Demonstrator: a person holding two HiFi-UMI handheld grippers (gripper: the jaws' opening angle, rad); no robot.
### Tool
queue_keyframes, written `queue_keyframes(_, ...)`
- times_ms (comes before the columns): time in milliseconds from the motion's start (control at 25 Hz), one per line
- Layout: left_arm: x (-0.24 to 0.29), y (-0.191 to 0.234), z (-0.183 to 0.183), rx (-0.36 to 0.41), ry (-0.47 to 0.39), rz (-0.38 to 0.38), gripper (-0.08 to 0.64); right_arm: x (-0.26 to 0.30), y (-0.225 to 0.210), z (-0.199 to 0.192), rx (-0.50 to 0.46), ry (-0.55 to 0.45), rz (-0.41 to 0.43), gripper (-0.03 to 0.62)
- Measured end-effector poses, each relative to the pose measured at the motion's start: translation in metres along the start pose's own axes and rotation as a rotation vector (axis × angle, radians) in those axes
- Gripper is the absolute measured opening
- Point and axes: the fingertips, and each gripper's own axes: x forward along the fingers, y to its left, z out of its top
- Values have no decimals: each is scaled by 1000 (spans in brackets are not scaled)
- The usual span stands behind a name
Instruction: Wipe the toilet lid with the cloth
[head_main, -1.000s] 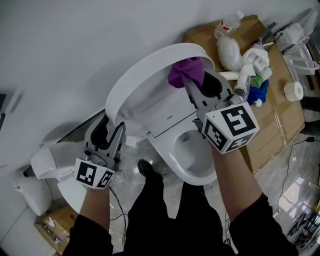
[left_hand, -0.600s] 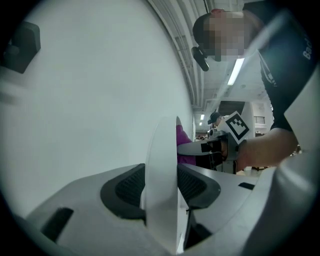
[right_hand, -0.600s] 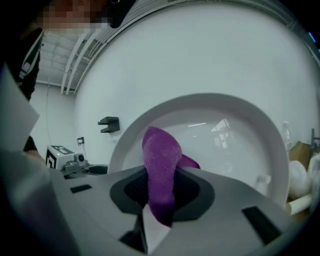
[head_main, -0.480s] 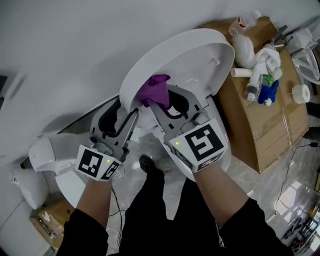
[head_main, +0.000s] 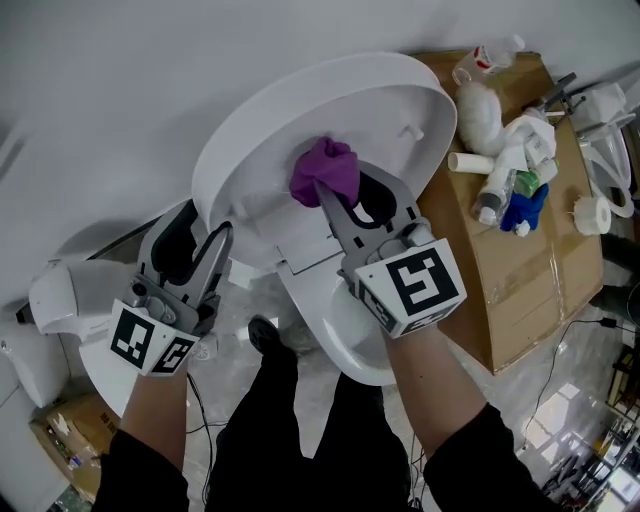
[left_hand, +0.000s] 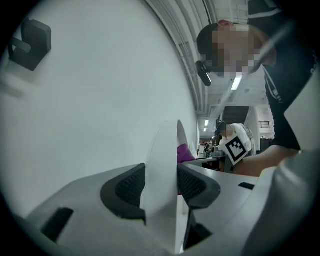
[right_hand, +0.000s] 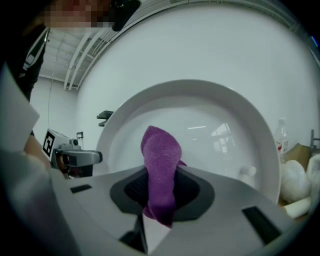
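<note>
Within the last second the purple cloth (head_main: 325, 172) has been drawn from the upper right of the raised toilet lid (head_main: 250, 150) down towards its middle, where it is now pressed to the inner face. The cloth is held bunched between the closed pads of the right claw (head_main: 343, 196). The lid's left rim is clamped by the left claw (head_main: 194, 238), which steadies the lid upright. The wipe is judged to be under way, not finished: the right part has been passed over, while the left part by the clamped rim and the band above the hinges are taken to remain (no dirt or wet trace can be made out either way). Room is tight behind, where the wall (head_main: 120, 70) stands near the rim, and at the right, where a cardboard box (head_main: 530, 270) laden with bottles (head_main: 500, 160) is set just beside the lid's edge; free sweep is left towards the middle and left
</note>
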Motion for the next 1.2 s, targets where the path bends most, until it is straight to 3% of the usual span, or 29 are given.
queue_keyframes(280, 1, 2, 0, 3, -7, 31, 202, -21, -70, -17, 38, 6, -91, 98)
queue_keyframes(480, 2, 3, 0, 39, -14, 73, 199, -25, -90, -25, 26, 7, -90, 97)
queue_keyframes(720, 2, 6, -4, 56, -70, 75, 199, -6, -44, -44, 2, 7, -4, 98)
queue_keyframes(960, -5, 5, -24, 36, -66, -25, 201, 15, 23, -62, 3, 13, 23, 97)
queue_keyframes(1200, -5, 3, -29, 24, -93, -131, 213, 33, 76, -77, 41, 11, -12, 97)
